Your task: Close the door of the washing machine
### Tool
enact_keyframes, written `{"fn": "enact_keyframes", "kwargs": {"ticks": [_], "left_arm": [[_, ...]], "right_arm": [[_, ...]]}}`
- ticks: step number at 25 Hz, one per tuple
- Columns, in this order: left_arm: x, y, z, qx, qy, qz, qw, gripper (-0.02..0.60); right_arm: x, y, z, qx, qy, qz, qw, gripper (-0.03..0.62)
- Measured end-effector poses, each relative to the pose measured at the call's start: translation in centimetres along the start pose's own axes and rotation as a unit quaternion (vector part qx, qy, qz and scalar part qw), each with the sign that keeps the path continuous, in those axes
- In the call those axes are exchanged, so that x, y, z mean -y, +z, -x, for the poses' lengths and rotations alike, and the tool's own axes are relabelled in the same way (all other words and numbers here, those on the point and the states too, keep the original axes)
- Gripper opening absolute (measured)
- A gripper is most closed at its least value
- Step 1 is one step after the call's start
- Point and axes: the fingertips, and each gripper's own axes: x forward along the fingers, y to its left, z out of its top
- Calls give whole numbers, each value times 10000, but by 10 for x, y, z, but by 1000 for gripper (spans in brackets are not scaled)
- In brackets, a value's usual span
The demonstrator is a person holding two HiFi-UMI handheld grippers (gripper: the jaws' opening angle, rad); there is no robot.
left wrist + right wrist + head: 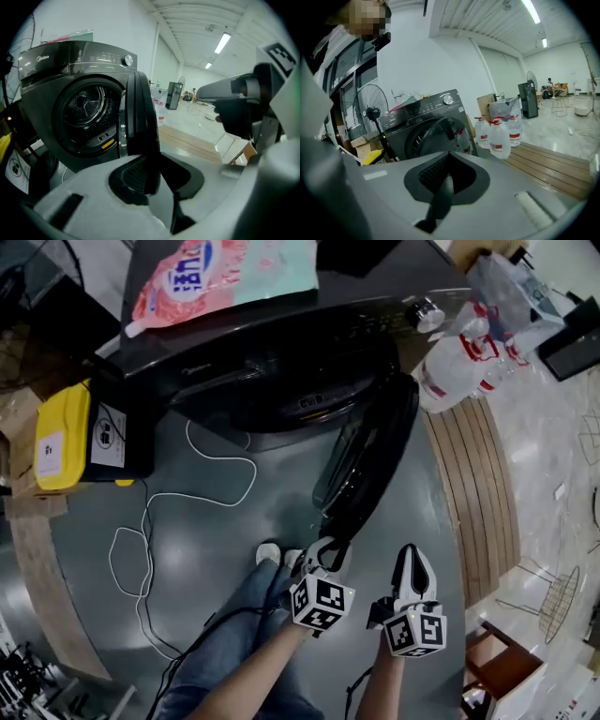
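The dark washing machine point(281, 362) stands at the top of the head view with its round door point(370, 460) swung wide open toward me. My left gripper point(325, 549) is at the door's outer edge. In the left gripper view the door point(140, 117) shows edge-on, running down into the gap of my left gripper point(157, 187); floor shows between it and the right pad, so the jaws stand open. The drum point(86, 110) is in sight. My right gripper point(412, 563) hangs right of the door, apart from it. In its own view my right gripper point(443, 187) is shut on nothing.
A pink pouch point(225, 273) lies on top of the machine. A yellow container point(61, 437) sits left of it, and a white cable point(187, 502) loops over the grey floor. Water bottles point(459, 362) and a wooden platform point(478, 484) are on the right. A person's shoes point(272, 554) are beside my left gripper.
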Motion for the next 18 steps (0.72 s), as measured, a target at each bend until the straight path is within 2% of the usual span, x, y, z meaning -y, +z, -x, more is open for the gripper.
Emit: {"fn": "enact_keyframes", "kwargs": {"ticks": [7, 13, 18], "left_arm": [[-90, -3, 24, 134, -79, -289, 9995, 67], [-163, 4, 32, 269, 78, -644, 9975, 66], [-217, 15, 33, 334, 70, -966, 9947, 67]], "right_arm": [[-76, -1, -58, -142, 811, 228, 9963, 12], [-137, -11, -110, -211, 1521, 417, 9873, 12], [-179, -20, -148, -248, 1942, 549, 9791, 12]]}}
